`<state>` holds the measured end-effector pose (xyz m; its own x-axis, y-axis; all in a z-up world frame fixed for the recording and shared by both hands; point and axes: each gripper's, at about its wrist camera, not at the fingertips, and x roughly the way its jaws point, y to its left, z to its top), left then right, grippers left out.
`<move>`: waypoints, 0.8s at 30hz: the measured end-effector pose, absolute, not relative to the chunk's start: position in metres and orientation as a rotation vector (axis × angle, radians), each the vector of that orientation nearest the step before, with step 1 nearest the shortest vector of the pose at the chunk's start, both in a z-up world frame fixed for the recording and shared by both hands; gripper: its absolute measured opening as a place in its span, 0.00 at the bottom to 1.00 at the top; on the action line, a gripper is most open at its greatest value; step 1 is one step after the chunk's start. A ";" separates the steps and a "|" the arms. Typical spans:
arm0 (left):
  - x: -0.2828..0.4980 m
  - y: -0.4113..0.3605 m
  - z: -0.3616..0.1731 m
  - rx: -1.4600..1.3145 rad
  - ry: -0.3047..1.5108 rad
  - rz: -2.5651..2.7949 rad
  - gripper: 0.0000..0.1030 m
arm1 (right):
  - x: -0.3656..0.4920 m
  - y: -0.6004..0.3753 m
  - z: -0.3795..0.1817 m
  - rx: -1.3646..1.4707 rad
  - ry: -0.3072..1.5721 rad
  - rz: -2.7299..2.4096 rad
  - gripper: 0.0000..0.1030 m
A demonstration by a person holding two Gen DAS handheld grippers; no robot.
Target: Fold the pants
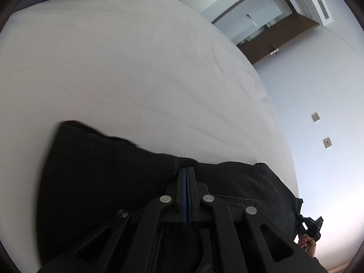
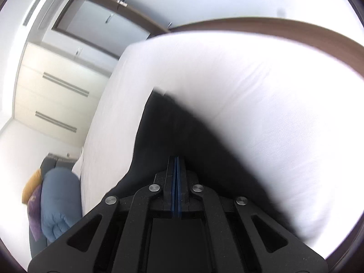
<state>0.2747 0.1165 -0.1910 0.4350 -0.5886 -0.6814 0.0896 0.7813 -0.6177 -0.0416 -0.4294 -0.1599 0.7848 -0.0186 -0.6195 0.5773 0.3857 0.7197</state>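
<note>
On the left, the left gripper (image 1: 187, 170) has its jaws pinched together over the black pants (image 1: 95, 170), which lie on the white bed (image 1: 136, 68); whether cloth is caught there I cannot tell. The right gripper (image 2: 176, 159) is likewise closed over the dark cloth (blurred). Best carry both edges level and taut, I judge. The pants' near part is hidden behind the grippers

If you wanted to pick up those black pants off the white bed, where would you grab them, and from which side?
Probably at an outer edge or corner of the black pants, coming in low from beside them, over the bare white bed. They lie flat, so only an edge gives thin fabric to pinch. In the left wrist view the left gripper sits shut at such an edge; whether cloth is caught cannot be told.
</note>
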 end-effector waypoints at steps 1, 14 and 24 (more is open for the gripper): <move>0.265 0.127 -0.185 -0.531 1.026 -0.402 0.04 | -0.046 -0.433 -0.155 1.113 0.571 -0.434 0.00; 0.119 -0.099 -0.129 -0.415 0.956 -0.827 0.69 | 0.112 -0.174 -0.146 1.059 0.767 0.233 0.07; 0.131 -0.082 -0.210 -0.572 1.151 -0.705 0.05 | 0.111 -0.238 -0.242 1.199 0.679 -0.095 0.00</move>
